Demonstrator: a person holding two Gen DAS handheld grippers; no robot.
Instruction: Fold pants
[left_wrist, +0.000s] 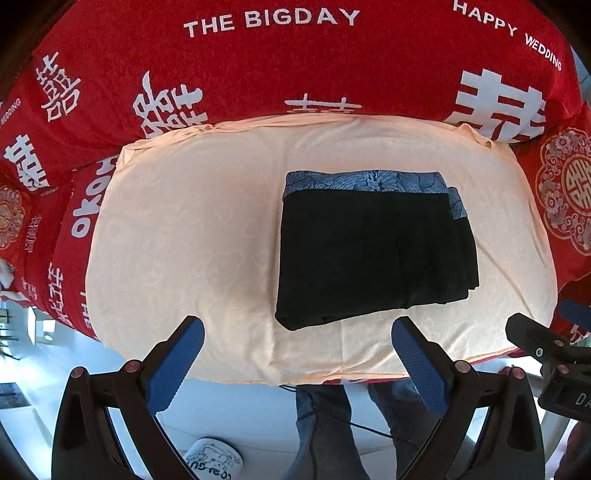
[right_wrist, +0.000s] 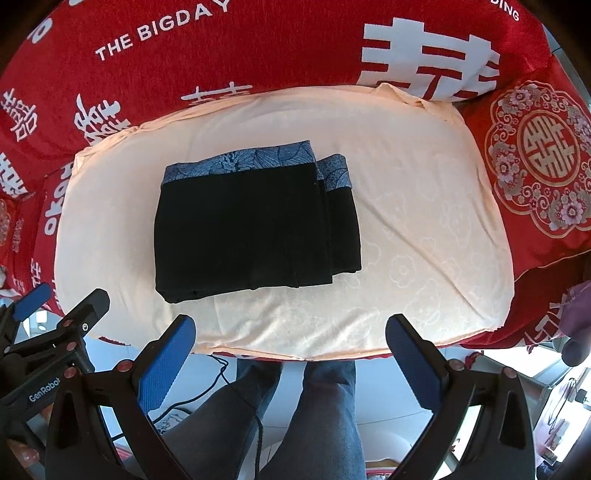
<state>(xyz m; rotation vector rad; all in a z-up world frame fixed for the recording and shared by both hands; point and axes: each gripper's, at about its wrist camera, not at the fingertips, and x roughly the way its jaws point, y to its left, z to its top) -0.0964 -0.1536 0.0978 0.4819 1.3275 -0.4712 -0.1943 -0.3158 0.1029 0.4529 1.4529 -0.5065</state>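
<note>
Pants, black with a blue patterned waistband (right_wrist: 255, 218), lie folded on our peach cushion (right_wrist: 424, 236). Red cover (left_wrist: 295, 59) reads "THE BIGDAY", "HAPPY WEDDING". Left gripper (left_wrist: 297, 354) and right gripper (right_wrist: 290, 350), "GenRobot" marked, both gape empty.

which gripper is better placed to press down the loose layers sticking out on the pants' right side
Right, probably. The right gripper hangs open nearer the offset layers on the pants; the left gripper is open toward their left corner.

Black pants (left_wrist: 373, 251), blue-patterned waistband, folded flat
</note>
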